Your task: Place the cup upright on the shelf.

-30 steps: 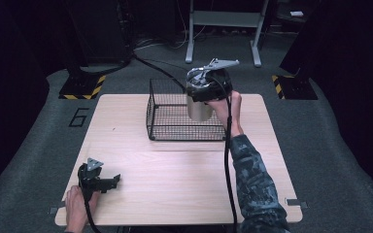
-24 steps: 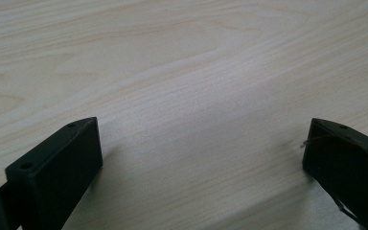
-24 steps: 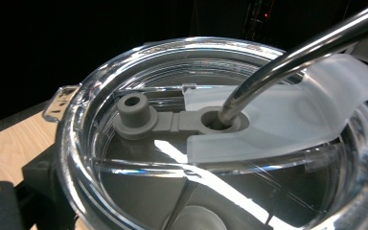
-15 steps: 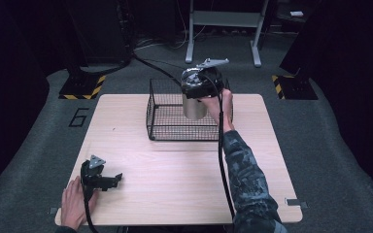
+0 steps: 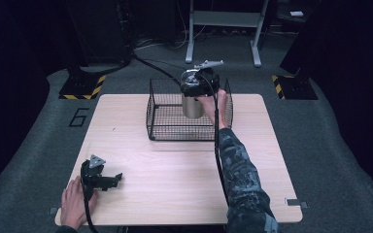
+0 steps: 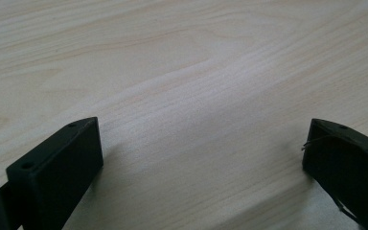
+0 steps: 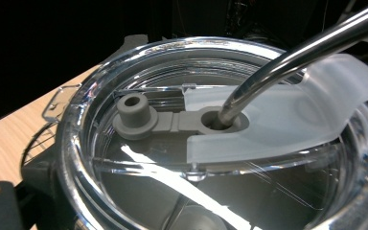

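Note:
A steel tumbler (image 5: 192, 106) stands upright inside the black wire basket (image 5: 175, 132) at the table's back middle. My right gripper (image 5: 199, 81) sits at its top, shut on the tumbler. In the right gripper view the clear lid (image 7: 139, 191) is very close, with a grey stopper (image 7: 133, 116) and a metal straw (image 7: 292, 55) through its opening. One black jaw shows at the lower left there, and the other is hidden. My left gripper (image 5: 115, 178) lies on the table near the front left corner, open, with bare wood between its jaws (image 6: 201, 158).
The light wooden table (image 5: 175, 170) spreads wide between the basket and the left gripper. A hand (image 5: 75, 201) rests behind the left gripper at the front edge. Dark floor with yellow-black striped blocks (image 5: 82, 87) surrounds the table.
My right gripper has carried the tumbler slightly left and farther back over the basket, the arm stretching out. The left gripper has barely moved.

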Tool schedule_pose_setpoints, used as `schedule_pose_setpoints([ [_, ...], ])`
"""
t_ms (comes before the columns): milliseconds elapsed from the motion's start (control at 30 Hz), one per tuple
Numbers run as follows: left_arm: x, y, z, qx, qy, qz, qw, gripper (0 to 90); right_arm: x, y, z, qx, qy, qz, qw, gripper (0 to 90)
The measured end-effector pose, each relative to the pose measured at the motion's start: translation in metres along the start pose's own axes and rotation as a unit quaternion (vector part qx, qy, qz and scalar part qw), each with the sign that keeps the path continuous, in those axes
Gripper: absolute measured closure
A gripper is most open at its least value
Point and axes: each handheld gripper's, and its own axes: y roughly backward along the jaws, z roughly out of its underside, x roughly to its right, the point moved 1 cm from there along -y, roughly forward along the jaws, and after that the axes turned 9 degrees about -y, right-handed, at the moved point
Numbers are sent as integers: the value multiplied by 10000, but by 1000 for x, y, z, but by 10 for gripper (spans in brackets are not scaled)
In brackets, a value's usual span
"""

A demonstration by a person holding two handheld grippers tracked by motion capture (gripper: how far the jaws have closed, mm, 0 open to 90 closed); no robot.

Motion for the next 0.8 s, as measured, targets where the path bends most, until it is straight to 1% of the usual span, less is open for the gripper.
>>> schedule_pose_setpoints([
  [133,0,0,0,7,-2,-9,10000,0,4,-10,4,-51,-121,32,9999,40],
  [200,0,0,0,9,-3,-11,10000,1,5,-14,6,-83,-228,45,9997,40],
  [300,0,0,0,8,-1,-11,10000,0,7,-21,9,-92,-216,55,9997,39],
  [433,0,0,0,11,9,1,10000,0,9,-29,16,-170,-329,100,9993,39],
  [467,0,0,0,4,-7,-8,10000,0,11,-31,17,-186,-312,102,9993,39],
  [533,0,0,0,-5,4,11,10000,0,13,-35,21,-207,-390,133,9989,39],
  [567,-1,1,0,-57,-54,29,10000,0,15,-37,23,-226,-431,139,9987,39],
  [600,0,1,0,-52,-48,26,10000,0,16,-39,25,-247,-474,141,9985,39],
  [633,0,1,0,-53,-48,26,10000,0,19,-42,27,-255,-452,132,9986,39],
  [667,-1,1,0,-55,-82,11,10000,0,19,-44,29,-280,-490,149,9983,39],
  [700,-1,1,0,-109,-101,54,9999,0,19,-47,30,-300,-495,174,9982,39],
  [767,-1,2,0,-122,-98,73,9999,0,20,-50,33,-341,-549,191,9977,39],
  [800,-1,2,0,-119,-102,68,9999,0,21,-52,34,-342,-521,186,9979,39],
])
